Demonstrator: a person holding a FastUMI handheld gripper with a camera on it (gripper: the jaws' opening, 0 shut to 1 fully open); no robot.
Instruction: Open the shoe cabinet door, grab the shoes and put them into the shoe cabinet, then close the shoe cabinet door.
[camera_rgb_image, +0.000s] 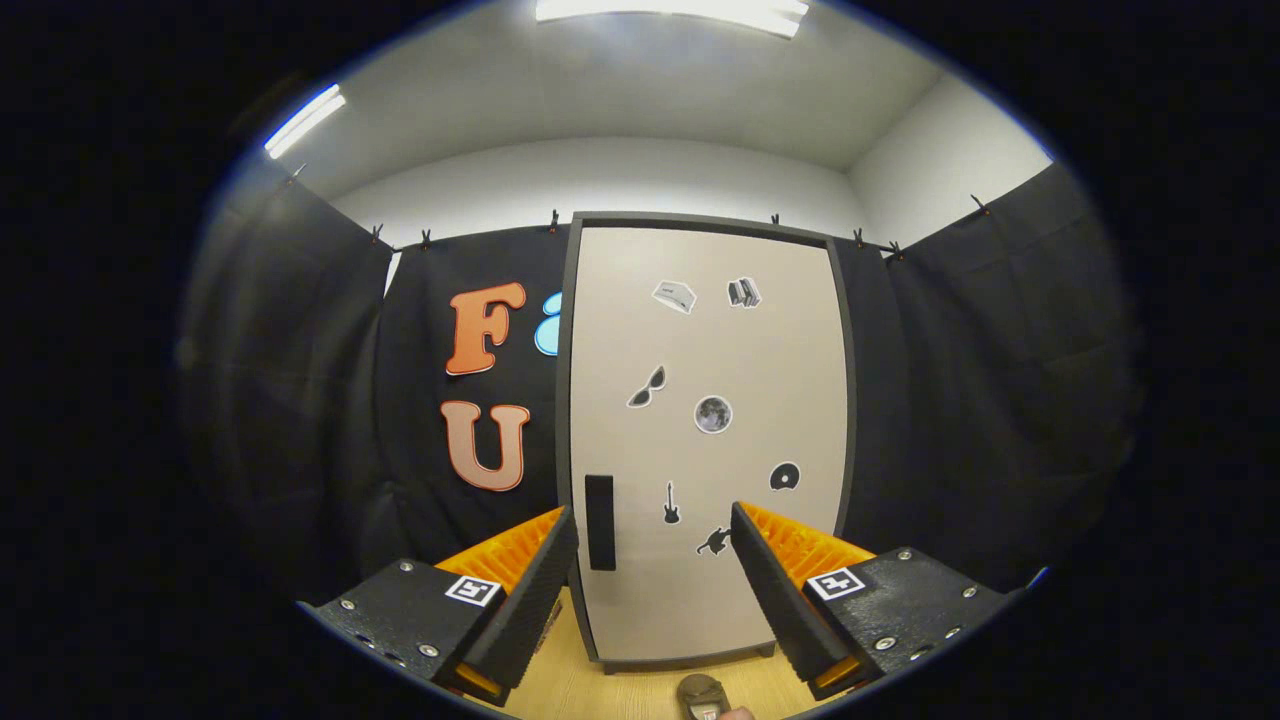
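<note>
The shoe cabinet (705, 440) stood upright, door (700, 380) shut, facing the gripper (652, 545). Its fingers gaped wide, holding nothing. A shoe (702, 694) lay between them.

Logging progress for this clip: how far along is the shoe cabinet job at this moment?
Nothing looks done yet: the shoe cabinet door is shut. In hand: the tool is open and empty, fingers spread in front of the door, with the dark handle just ahead, nearer the left finger. A shoe lies on the floor below. Left: open the door, put the shoes in, close it.
</note>
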